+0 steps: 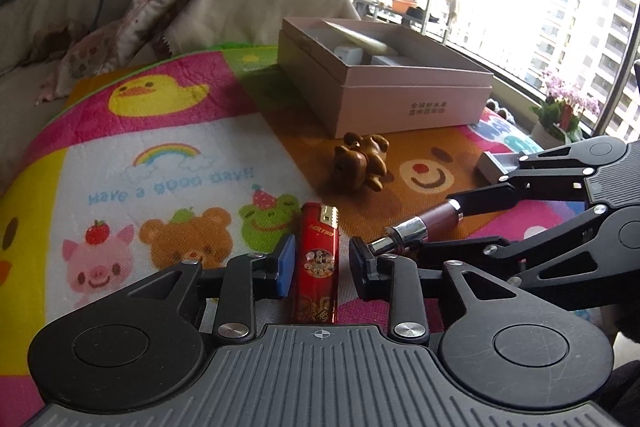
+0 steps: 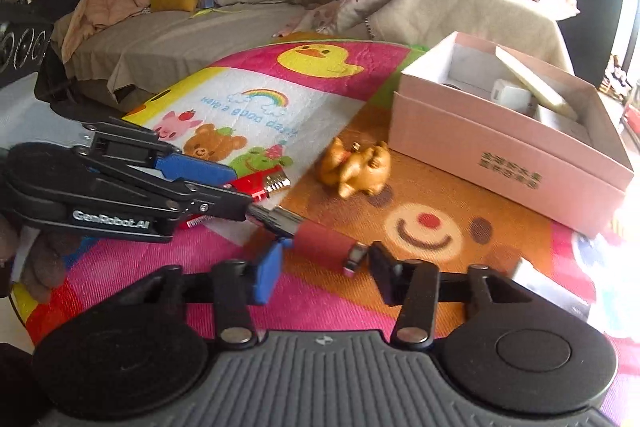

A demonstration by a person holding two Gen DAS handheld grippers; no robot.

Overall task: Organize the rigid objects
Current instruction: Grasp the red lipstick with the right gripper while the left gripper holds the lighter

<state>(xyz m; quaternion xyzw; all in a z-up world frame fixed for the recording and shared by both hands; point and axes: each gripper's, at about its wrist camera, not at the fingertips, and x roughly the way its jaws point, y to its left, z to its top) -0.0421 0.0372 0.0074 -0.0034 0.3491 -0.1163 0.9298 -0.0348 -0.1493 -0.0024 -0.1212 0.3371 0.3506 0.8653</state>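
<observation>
Lighter (image 1: 318,263) between left tool (image 1: 320,259) pads, untouched

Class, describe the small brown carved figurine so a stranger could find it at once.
Find the open pink cardboard box on the colourful cartoon play mat. Just in front of it, on the mat's orange bear face, lies the small brown carved animal figurine. Unlike the red lighter nearby, it is rounded, glossy and wood-coloured.

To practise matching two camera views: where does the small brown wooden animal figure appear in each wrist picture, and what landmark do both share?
Left wrist view: the wooden figure lies centre, slightly right, on the mat in front of the pink box.
Right wrist view: the wooden figure lies centre, left of the box.
Shared landmark: the bear face printed on the mat.
</observation>
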